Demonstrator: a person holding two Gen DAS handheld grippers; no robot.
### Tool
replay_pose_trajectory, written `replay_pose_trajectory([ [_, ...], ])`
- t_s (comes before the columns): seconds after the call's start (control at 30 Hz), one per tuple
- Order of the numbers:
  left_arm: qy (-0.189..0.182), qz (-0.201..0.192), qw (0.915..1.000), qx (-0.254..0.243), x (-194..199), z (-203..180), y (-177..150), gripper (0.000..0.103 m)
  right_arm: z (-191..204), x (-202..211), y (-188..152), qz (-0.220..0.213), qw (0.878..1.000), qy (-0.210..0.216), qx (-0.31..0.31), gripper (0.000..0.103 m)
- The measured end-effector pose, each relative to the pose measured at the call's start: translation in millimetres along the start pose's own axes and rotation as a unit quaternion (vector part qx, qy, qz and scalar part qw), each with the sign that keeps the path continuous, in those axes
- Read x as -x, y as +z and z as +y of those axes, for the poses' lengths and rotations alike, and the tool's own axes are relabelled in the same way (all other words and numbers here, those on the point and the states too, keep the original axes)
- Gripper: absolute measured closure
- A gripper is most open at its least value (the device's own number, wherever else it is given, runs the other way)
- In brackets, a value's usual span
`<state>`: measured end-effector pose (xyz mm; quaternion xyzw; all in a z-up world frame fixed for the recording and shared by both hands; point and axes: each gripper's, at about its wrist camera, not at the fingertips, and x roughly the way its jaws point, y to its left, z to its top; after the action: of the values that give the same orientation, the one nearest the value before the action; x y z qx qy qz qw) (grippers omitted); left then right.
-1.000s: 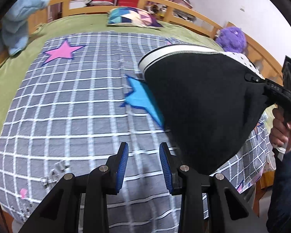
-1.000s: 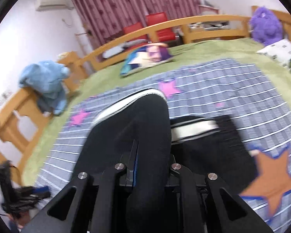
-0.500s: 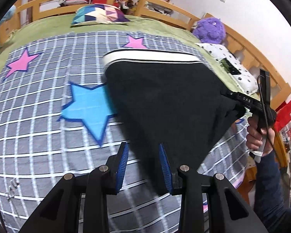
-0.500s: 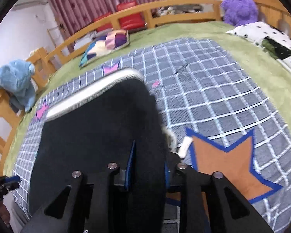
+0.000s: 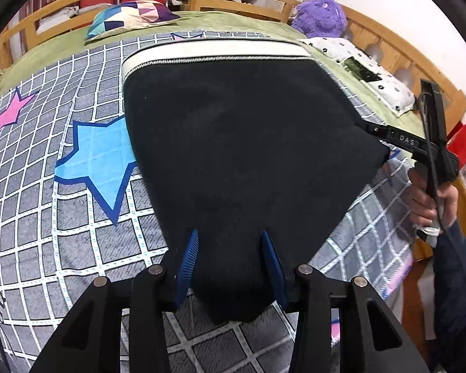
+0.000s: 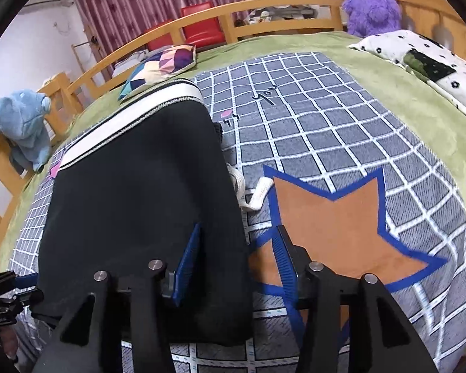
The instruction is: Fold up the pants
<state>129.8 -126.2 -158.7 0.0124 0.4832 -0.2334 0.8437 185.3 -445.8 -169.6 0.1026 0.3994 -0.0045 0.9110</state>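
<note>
Both grippers, left (image 5: 230,261) and right (image 6: 237,267), stood parted around near corners of the pants (image 5: 242,143) folded on the blanket (image 5: 46,217); soft, limp cloth likely best pinched at corners.

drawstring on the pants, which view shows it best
The right wrist view. The white drawstring lies on the checked blanket beside the edge of the black pants, fully exposed. In the left wrist view the pants cover that side, so no drawstring shows.

A wooden-railed bed (image 6: 264,9) carries a green blanket (image 6: 404,99), checked star quilt (image 6: 326,130) and black pants (image 5: 239,143).
</note>
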Motion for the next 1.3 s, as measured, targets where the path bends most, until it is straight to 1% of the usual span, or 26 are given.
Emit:
replay_pose_trajectory([
  [0.03, -0.007, -0.002, 0.9999, 0.008, 4.3, 4.9, 3.1, 0.062, 1.9, 3.0, 4.3, -0.001, 1.0, 0.0, 0.004, 0.056],
  [0.07, -0.007, -0.004, 0.9999, 0.015, 6.5, 10.3, 6.7, 0.062, 3.8, 6.3, 9.7, -0.007, 1.0, 0.0, 0.008, 0.056],
  [0.13, -0.002, -0.005, 0.9993, 0.036, 7.5, 21.2, 17.2, 0.063, 8.8, 9.2, 22.2, -0.021, 1.0, 0.006, 0.019, 0.053],
  [0.17, -0.013, -0.003, 0.9986, 0.05, 6.0, 28.0, 23.4, 0.064, 12.3, 5.1, 30.4, -0.014, 0.999, 0.014, 0.027, 0.049],
  [0.23, -0.033, 0.002, 0.9963, 0.079, 0.5, 39.0, 32.1, 0.064, 17.0, -10.6, 45.5, 0.009, 0.999, 0.03, 0.038, 0.048],
  [0.3, -0.04, 0.0, 0.9937, 0.104, -6.1, 47.7, 39.1, 0.064, 18.9, -32.2, 57.2, 0.04, 0.998, 0.037, 0.044, 0.048],
  [0.33, -0.039, -0.005, 0.9931, 0.111, -10.6, 52.0, 43.5, 0.064, 18.5, -45.6, 63.1, 0.06, 0.996, 0.037, 0.046, 0.046],
  [0.37, -0.035, -0.008, 0.9928, 0.114, -15.0, 54.2, 45.4, 0.063, 16.0, -54.5, 67.6, 0.068, 0.996, 0.045, 0.04, 0.041],
  [0.43, -0.037, -0.009, 0.9916, 0.124, -26.8, 62.5, 49.9, 0.062, 7.4, -68.0, 72.6, 0.085, 0.994, 0.06, 0.023, 0.039],
  [0.53, -0.068, -0.003, 0.9866, 0.148, -45.8, 74.2, 48.3, 0.058, 1.7, -79.8, 72.8, 0.103, 0.992, 0.075, 0.021, 0.039],
  [0.57, -0.075, -0.002, 0.9856, 0.152, -50.5, 76.3, 46.6, 0.058, 2.2, -81.7, 71.9, 0.104, 0.991, 0.077, 0.022, 0.039],
  [0.63, -0.084, -0.01, 0.9857, 0.145, -56.9, 77.1, 44.0, 0.053, 1.6, -86.0, 72.1, 0.107, 0.991, 0.084, 0.02, 0.039],
  [0.7, -0.083, -0.023, 0.9868, 0.137, -56.7, 77.6, 41.9, 0.052, -3.3, -95.1, 73.8, 0.116, 0.988, 0.106, 0.002, 0.039],
  [0.77, -0.078, -0.032, 0.9854, 0.148, -52.3, 82.5, 37.3, 0.052, -13.5, -106.8, 71.8, 0.129, 0.98, 0.147, -0.035, 0.036],
  [0.8, -0.074, -0.036, 0.9847, 0.153, -47.7, 84.9, 33.6, 0.052, -15.6, -109.2, 70.6, 0.131, 0.979, 0.153, -0.044, 0.035],
  [0.87, -0.039, -0.04, 0.9873, 0.149, -38.2, 86.4, 27.6, 0.052, -13.7, -106.7, 69.1, 0.129, 0.979, 0.151, -0.039, 0.035],
  [0.9, -0.03, -0.046, 0.9863, 0.155, -33.4, 90.4, 24.5, 0.052, -11.5, -104.5, 69.8, 0.128, 0.981, 0.145, -0.031, 0.033],
  [0.93, -0.042, -0.047, 0.9849, 0.162, -32.8, 94.9, 22.8, 0.052, -8.5, -102.1, 71.4, 0.128, 0.982, 0.135, -0.021, 0.032],
  [1.0, -0.062, -0.024, 0.9832, 0.17, -42.2, 99.7, 25.9, 0.05, -5.2, -99.0, 75.1, 0.131, 0.984, 0.121, -0.007, 0.026],
  [1.03, -0.076, -0.016, 0.981, 0.178, -47.4, 102.0, 27.9, 0.047, -4.3, -97.7, 76.2, 0.132, 0.984, 0.115, 0.0, 0.025],
  [1.07, -0.083, -0.017, 0.9797, 0.182, -50.6, 102.8, 29.4, 0.044, -4.2, -96.9, 76.3, 0.137, 0.984, 0.111, 0.006, 0.024],
  [1.2, -0.108, -0.019, 0.9771, 0.182, -67.2, 103.1, 39.2, 0.036, -10.1, -95.3, 71.2, 0.139, 0.983, 0.118, -0.005, 0.024],
  [1.27, -0.119, -0.026, 0.9735, 0.194, -74.3, 101.5, 43.2, 0.035, -7.5, -100.4, 67.7, 0.141, 0.981, 0.129, -0.014, 0.024],
  [1.3, -0.122, -0.03, 0.9718, 0.199, -77.0, 99.6, 45.7, 0.035, -4.4, -106.1, 66.0, 0.148, 0.979, 0.141, -0.02, 0.021],
])
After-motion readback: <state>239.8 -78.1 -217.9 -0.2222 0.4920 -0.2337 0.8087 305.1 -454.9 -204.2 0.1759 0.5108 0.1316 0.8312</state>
